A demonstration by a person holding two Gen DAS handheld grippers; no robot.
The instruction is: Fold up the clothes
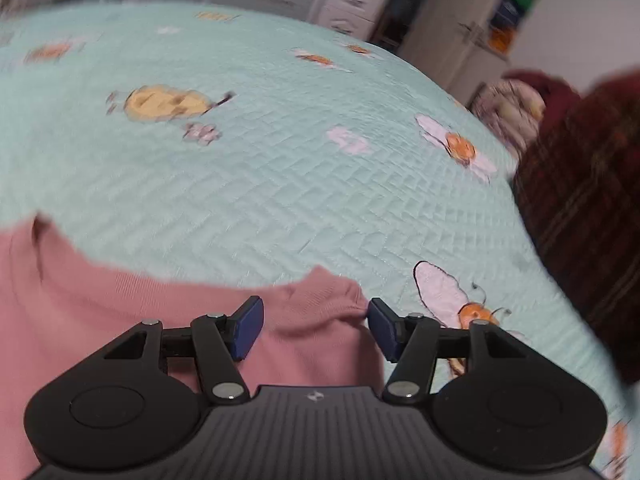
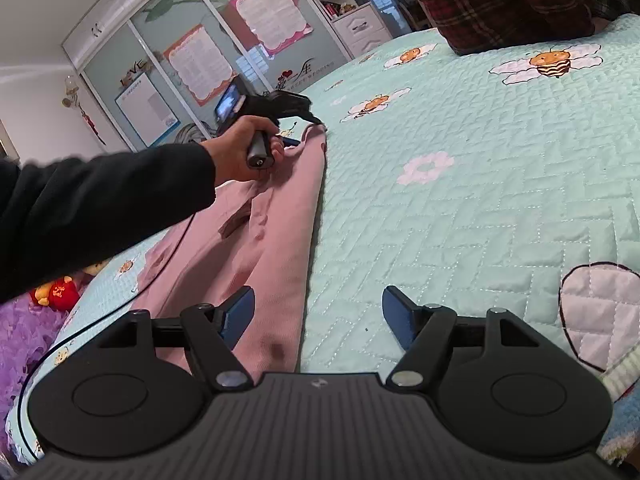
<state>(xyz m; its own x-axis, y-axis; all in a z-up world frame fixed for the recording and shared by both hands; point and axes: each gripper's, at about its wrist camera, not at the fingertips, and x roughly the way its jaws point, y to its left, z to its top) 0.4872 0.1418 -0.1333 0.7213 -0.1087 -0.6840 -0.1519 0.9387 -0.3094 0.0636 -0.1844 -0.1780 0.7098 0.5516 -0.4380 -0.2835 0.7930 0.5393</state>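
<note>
A pink knit garment point(image 1: 100, 312) lies on the mint bedspread point(image 1: 280, 184), filling the lower left of the left wrist view. My left gripper point(image 1: 315, 330) hovers over its corner, open, with the cloth's tip between the blue pads but not pinched. In the right wrist view the same pink garment point(image 2: 276, 224) stretches as a long folded strip away from me. My right gripper point(image 2: 318, 318) stands open over its near right edge, left pad above cloth, right pad above the bedspread point(image 2: 460, 208). At the strip's far end a hand holds the left gripper point(image 2: 296, 114).
A dark red plaid garment point(image 1: 584, 216) lies at the bed's right side, seen too as plaid cloth point(image 2: 500, 0) at the far end. A wardrobe with posters point(image 2: 208, 52) stands behind. Stuffed toys point(image 2: 56, 292) and a black cable point(image 2: 100, 320) lie at the left.
</note>
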